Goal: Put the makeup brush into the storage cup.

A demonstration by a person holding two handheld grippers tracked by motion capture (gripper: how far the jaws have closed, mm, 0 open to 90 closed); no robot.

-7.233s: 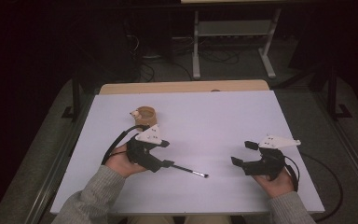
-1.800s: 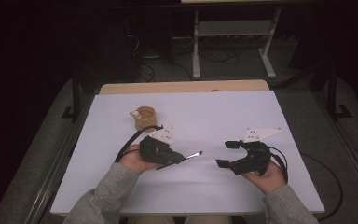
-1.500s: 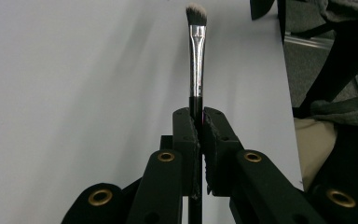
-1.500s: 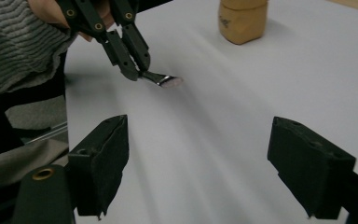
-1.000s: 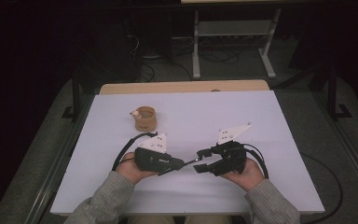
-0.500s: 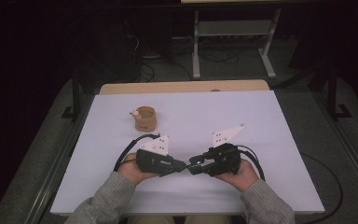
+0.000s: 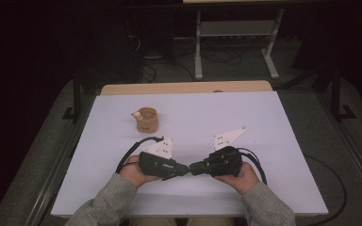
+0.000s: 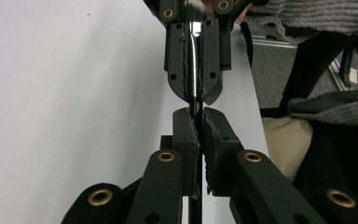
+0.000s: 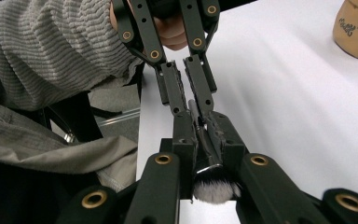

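1. I am holding a makeup brush [image 9: 208, 161] between both grippers, low over the near middle of the white counter [image 7: 283, 122], so it can pass from one hand to the other.
2. My left gripper [image 7: 183, 168] is clamping the thin handle; my right gripper [image 7: 194, 167], fingers [image 9: 226, 140] having just been closing, is gripping the end near the bristles.
3. The brush is lying level, long axis running left to right, bristles pointing right.
4. A tan cup [image 7: 146, 119] is standing well apart, farther back.
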